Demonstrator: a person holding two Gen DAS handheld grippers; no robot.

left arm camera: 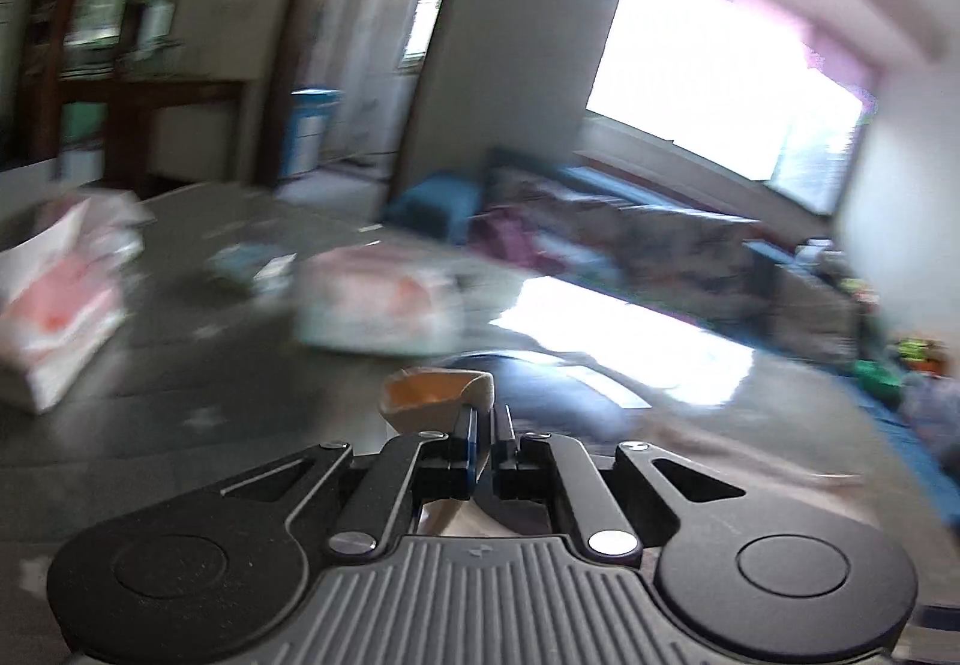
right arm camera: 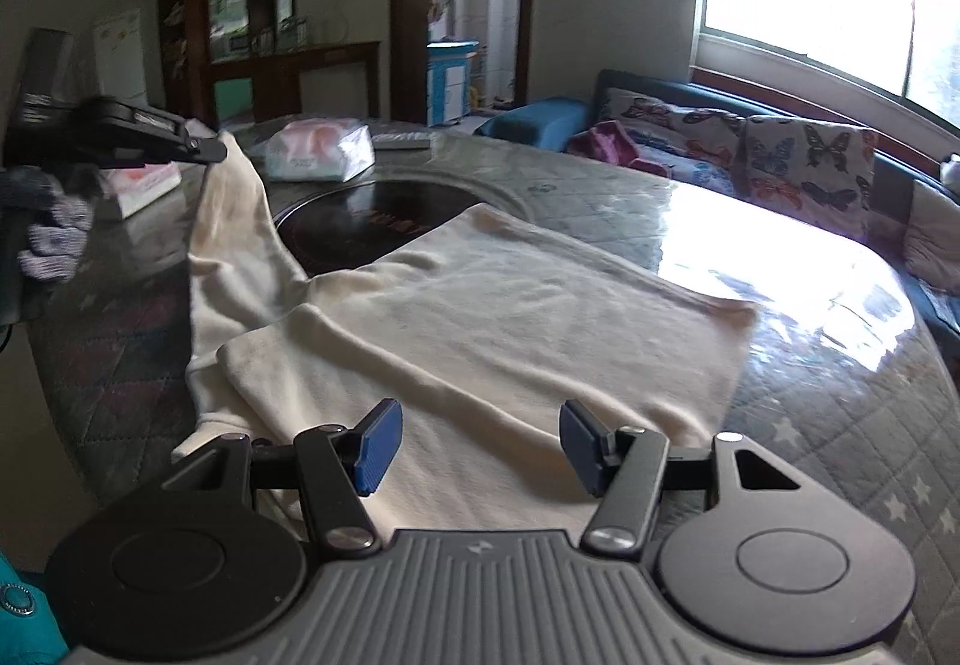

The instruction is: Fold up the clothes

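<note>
A cream garment (right arm camera: 480,317) lies spread on the round table (right arm camera: 840,395) in the right wrist view. My left gripper (right arm camera: 213,150) is shut on one end of it and holds that end lifted at the far left, so the cloth hangs in a strip. In the blurred left wrist view, the left gripper (left arm camera: 485,428) is shut with a fold of the cream cloth (left arm camera: 438,395) pinched between the pads. My right gripper (right arm camera: 477,446) is open and empty, low over the near edge of the garment.
Packs of tissues (right arm camera: 321,149) and a pink-and-white box (right arm camera: 141,185) sit at the table's far side, by a dark round inset (right arm camera: 372,215). A butterfly-print sofa (right arm camera: 780,155) stands under the window on the right. A teal object (right arm camera: 24,623) shows bottom left.
</note>
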